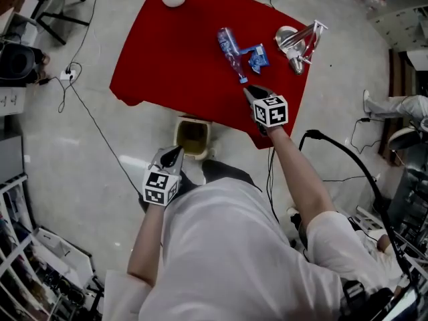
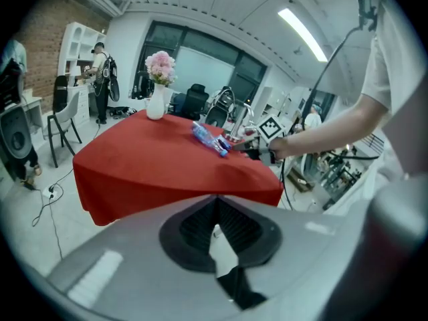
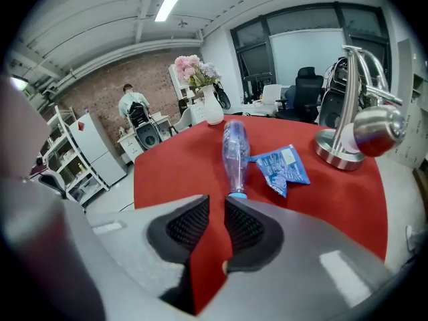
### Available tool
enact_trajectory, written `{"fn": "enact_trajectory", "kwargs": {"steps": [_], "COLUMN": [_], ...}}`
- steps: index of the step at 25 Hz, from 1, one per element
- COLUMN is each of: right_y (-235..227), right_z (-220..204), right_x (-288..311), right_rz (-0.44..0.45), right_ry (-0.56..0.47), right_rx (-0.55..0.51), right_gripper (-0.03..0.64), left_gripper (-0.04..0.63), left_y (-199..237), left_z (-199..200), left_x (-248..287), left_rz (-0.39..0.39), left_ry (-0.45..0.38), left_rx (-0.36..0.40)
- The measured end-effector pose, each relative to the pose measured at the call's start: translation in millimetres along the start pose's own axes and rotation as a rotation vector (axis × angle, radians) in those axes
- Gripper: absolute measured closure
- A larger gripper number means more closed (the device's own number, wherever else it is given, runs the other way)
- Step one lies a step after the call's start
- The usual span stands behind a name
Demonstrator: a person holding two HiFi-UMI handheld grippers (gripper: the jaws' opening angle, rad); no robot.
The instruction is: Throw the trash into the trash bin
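Red cloth covers the bench (image 1: 167,52). All the trash lies on its right half, toward the near edge.

Trash bin (image 1: 178,136): on the floor, tucked against the bench's near edge.

Chrome stand (image 1: 299,40): by the right corner. Not trash, keep clear of it.

Clear plastic bottle (image 1: 231,51): on its side, blue cap pointing at the near edge. It looks empty, so my guess is light, thin-walled, slick and prone to roll or dent. Best hold is probably across the neck just behind the cap, the stiffest part. The mid-body would crush.

Blue wrapper (image 1: 257,57): just beside the bottle's neck on the right, maybe touching. Floppy, crinkled film with almost no weight. Pinch a raised fold, not the flat.

Right gripper (image 3: 217,202): over the near edge, fingers a narrow gap apart. Nothing is between them, only cloth showing through. The cap sits just ahead of the tips.

Left gripper (image 2: 215,199): low over the floor beside the bin, fingers together at the tips, empty.

Views:
- Only the head view shows the bin and the whole layout.
- Only the right gripper view shows the line-up of cap and fingers, plus the wrapper's folds.
- The left gripper view gives a side look at the right gripper at the bottle, but no bin.
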State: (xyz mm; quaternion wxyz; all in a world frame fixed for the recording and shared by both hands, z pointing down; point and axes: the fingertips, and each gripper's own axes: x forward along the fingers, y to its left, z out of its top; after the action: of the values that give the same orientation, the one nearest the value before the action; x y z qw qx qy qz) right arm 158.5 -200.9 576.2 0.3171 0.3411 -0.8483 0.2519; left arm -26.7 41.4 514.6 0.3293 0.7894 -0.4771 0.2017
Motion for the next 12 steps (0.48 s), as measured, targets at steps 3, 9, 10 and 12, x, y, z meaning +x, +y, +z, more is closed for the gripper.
{"fn": "enact_trajectory", "kwargs": {"steps": [3, 9, 10, 12], "right_y": [-9, -22, -24, -30], "right_z": [3, 7, 7, 6], "right_x": [12, 42, 46, 54], "right_rz": [-0.015, -0.038, -0.046, -0.066], "right_ry": [0.011, 0.052, 0.062, 0.085], "right_rx": [-0.010, -0.015, -0.017, -0.026], "right_gripper": [0.529, 0.485, 0.472, 0.454], "left_gripper": [0.591, 0.591, 0.591, 0.591], "left_y": [0, 5, 6, 7], "left_z": [0, -1, -1, 0], "left_x": [1, 2, 2, 3], "left_rz": [0.010, 0.039, 0.042, 0.048], "left_ry": [0.002, 0.009, 0.010, 0.010], "left_rx": [-0.004, -0.022, -0.026, -0.032]}}
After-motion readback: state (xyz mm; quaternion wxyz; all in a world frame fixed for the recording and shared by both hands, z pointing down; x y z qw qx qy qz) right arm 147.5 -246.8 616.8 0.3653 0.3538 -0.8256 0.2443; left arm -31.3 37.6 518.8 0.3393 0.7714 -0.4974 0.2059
